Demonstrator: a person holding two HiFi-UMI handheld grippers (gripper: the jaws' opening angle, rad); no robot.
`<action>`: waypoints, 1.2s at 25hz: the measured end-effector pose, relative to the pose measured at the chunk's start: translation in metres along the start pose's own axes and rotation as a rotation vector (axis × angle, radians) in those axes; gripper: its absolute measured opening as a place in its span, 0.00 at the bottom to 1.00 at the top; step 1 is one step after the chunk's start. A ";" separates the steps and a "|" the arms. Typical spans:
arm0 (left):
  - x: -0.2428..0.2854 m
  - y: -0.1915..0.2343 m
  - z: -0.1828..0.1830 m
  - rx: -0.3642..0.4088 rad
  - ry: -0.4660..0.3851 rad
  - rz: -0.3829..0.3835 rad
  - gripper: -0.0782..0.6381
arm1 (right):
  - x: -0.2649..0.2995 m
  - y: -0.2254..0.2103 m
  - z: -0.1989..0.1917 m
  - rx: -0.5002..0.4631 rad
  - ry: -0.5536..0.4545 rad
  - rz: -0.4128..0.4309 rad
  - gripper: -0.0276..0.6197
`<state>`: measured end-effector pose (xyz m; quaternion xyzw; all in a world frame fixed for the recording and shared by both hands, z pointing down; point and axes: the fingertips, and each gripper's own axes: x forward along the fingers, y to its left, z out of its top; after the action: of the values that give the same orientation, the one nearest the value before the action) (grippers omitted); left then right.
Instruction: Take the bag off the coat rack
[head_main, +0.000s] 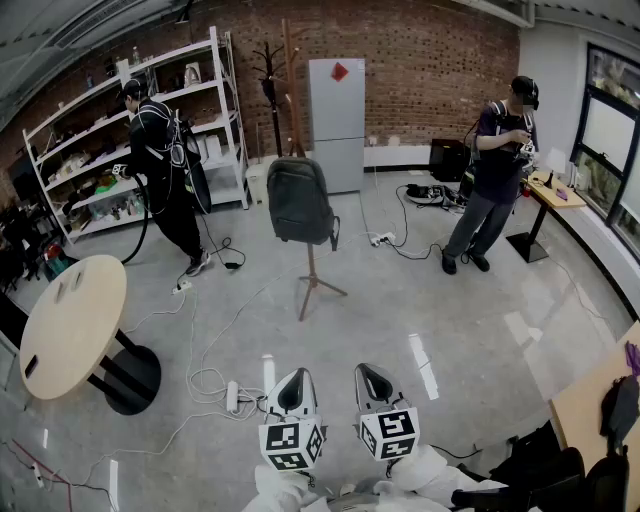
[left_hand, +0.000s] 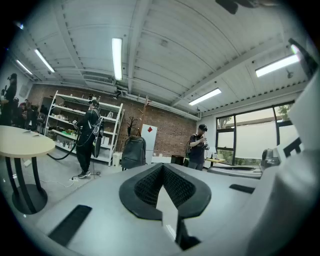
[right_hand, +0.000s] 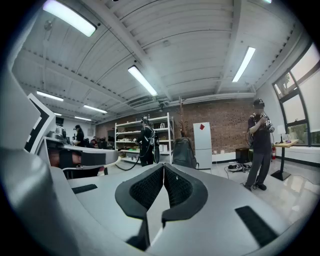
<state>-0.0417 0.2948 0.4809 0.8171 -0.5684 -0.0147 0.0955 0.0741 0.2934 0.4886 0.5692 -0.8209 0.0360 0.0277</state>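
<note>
**Bag far ahead, both grippers shut and empty**

The bag (head_main: 300, 200) hangs upright on the coat rack (head_main: 311, 282), its long axis running top to bottom, far across the open floor. We hold the left gripper (head_main: 296, 385) and right gripper (head_main: 372, 380) near us, side by side and level, each with jaws together on nothing. The bag lies almost straight beyond the left gripper, so we judge that one slightly better placed; both are well apart from it.

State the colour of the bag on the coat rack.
Bag: dark grey, clearest in head view.
</note>
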 end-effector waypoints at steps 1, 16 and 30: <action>0.004 -0.002 -0.001 0.000 0.005 0.002 0.09 | 0.002 -0.001 -0.001 0.001 0.003 0.006 0.06; 0.042 -0.010 -0.008 0.002 -0.007 -0.025 0.09 | 0.030 -0.028 -0.021 0.037 0.042 0.025 0.06; 0.117 0.011 0.009 0.035 -0.025 -0.065 0.09 | 0.099 -0.051 -0.010 0.001 0.062 -0.005 0.06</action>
<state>-0.0114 0.1809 0.4834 0.8363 -0.5431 -0.0181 0.0733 0.0878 0.1843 0.5085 0.5697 -0.8184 0.0541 0.0526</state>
